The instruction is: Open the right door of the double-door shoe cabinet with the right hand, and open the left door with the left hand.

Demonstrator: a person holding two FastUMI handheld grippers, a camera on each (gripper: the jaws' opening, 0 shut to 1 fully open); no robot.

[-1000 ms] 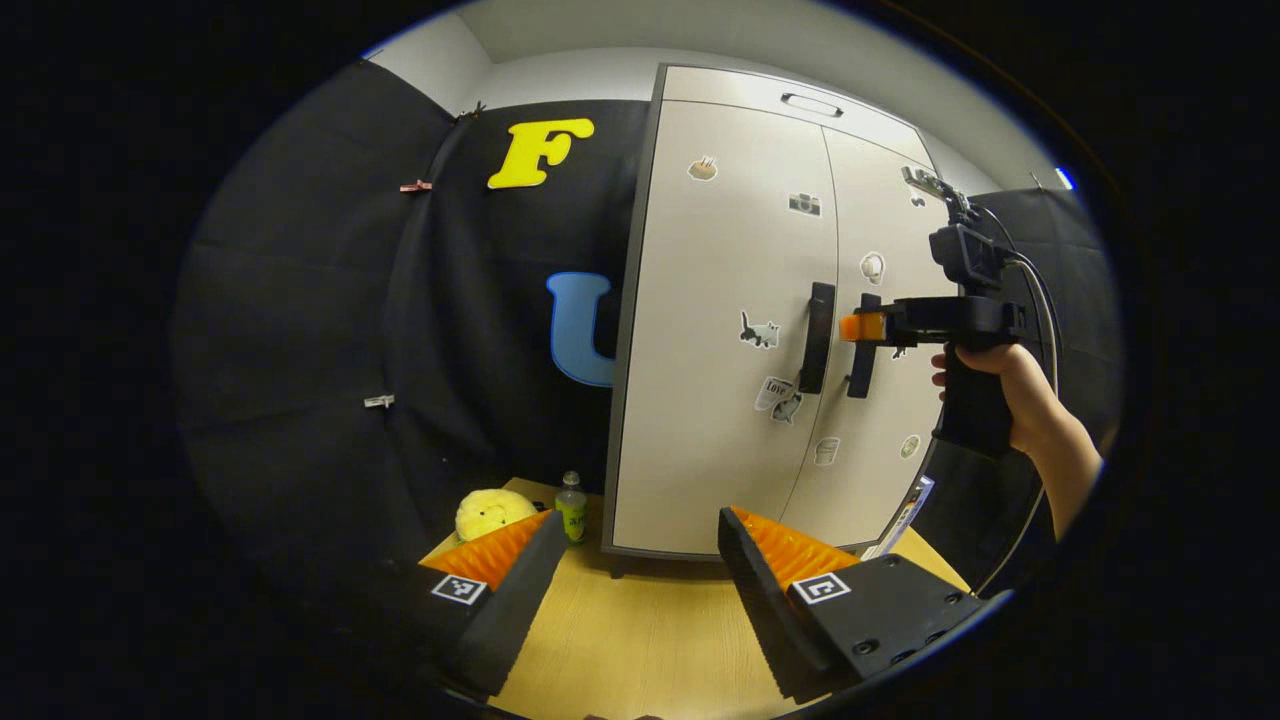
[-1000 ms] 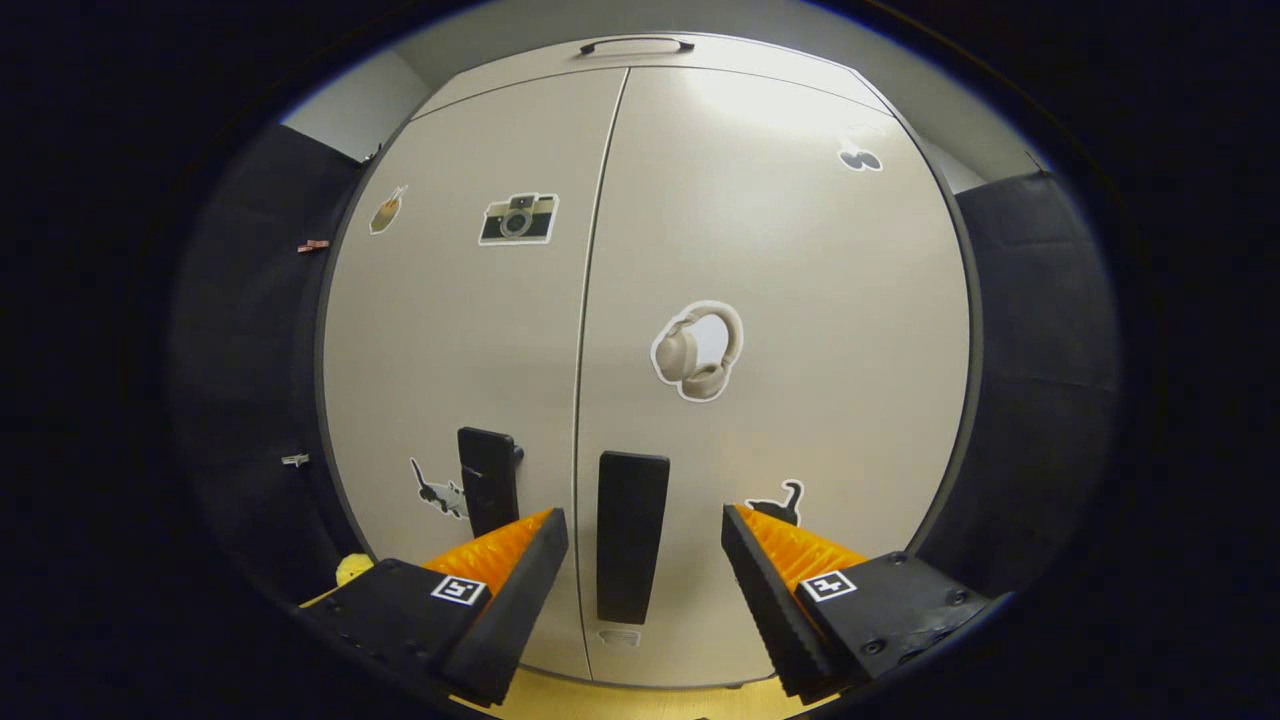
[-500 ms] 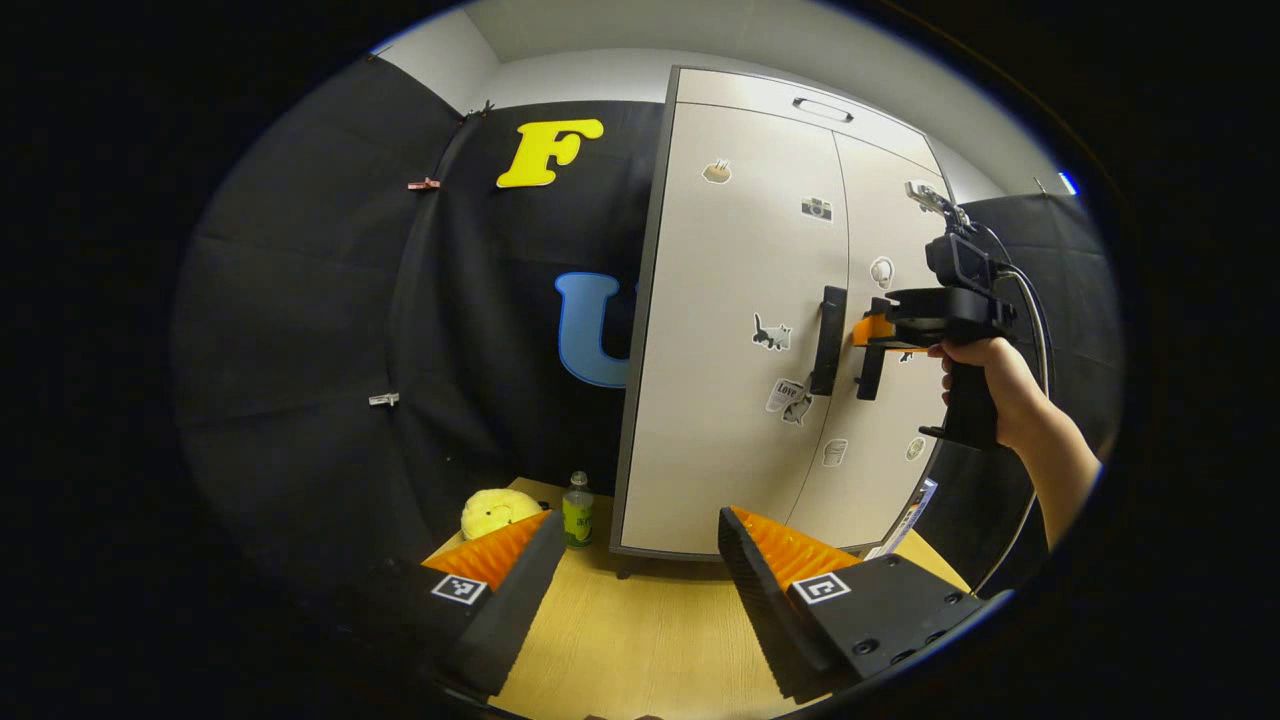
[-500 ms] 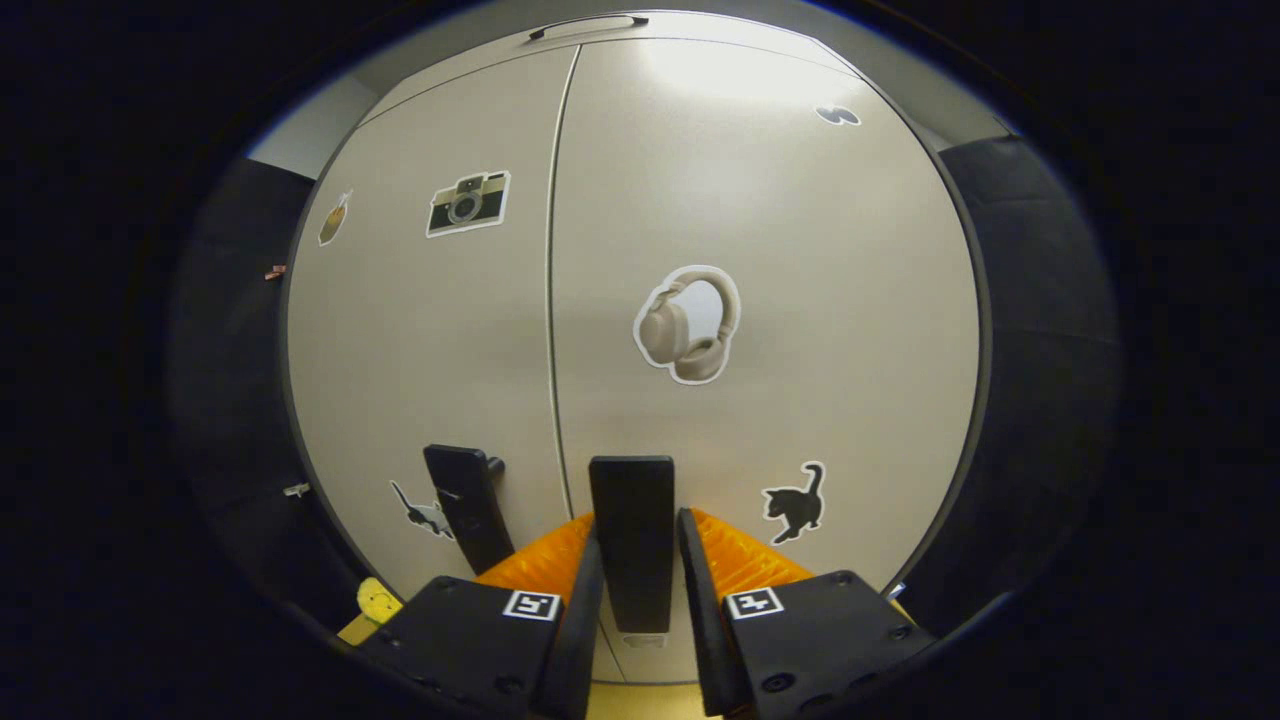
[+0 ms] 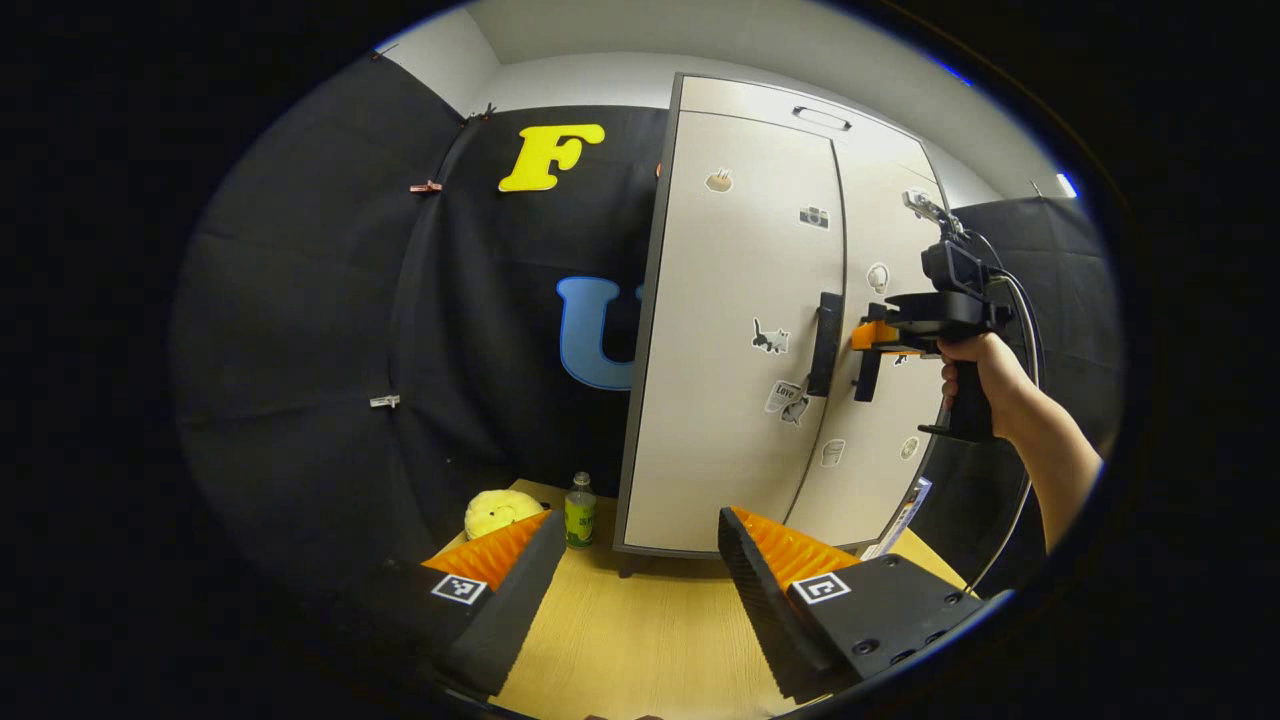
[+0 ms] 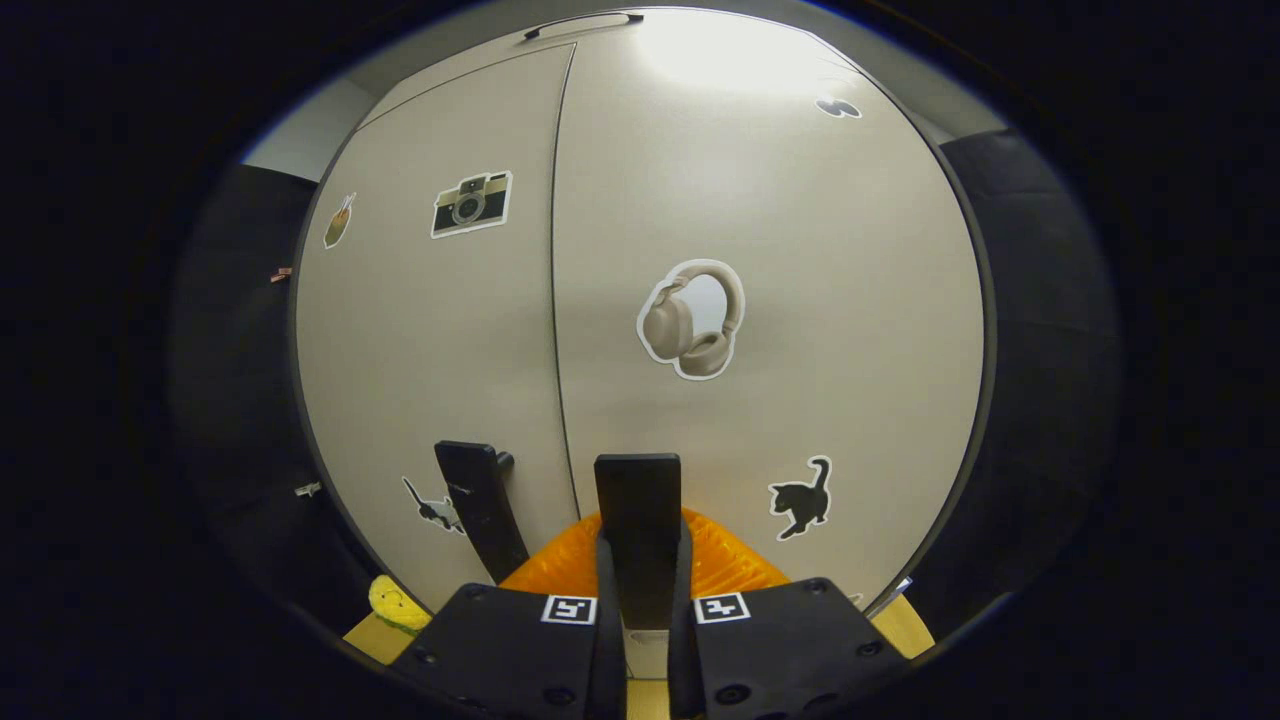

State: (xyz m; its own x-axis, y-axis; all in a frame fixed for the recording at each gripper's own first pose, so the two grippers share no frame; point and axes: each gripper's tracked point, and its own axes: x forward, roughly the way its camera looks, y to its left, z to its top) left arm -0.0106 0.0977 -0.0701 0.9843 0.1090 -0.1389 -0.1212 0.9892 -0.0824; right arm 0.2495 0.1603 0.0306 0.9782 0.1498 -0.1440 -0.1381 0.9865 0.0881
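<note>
Clamping the right door handle (image 6: 637,520), the right tool (image 6: 640,610) grips; left tool (image 5: 635,570) hangs released.

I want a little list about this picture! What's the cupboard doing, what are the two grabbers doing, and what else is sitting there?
cabinet: tall, pale, both doors look shut
stickers: headphones, camera, black cat
right door handle: dark upright bar, clamped between the right gripper's fingers
right gripper: shut on the right door handle, held by a hand
left door handle: dark bar, nothing touching it
left gripper: open, away from the cabinet, above the wooden table
beside the cabinet: yellow plush toy, small bottle
</note>
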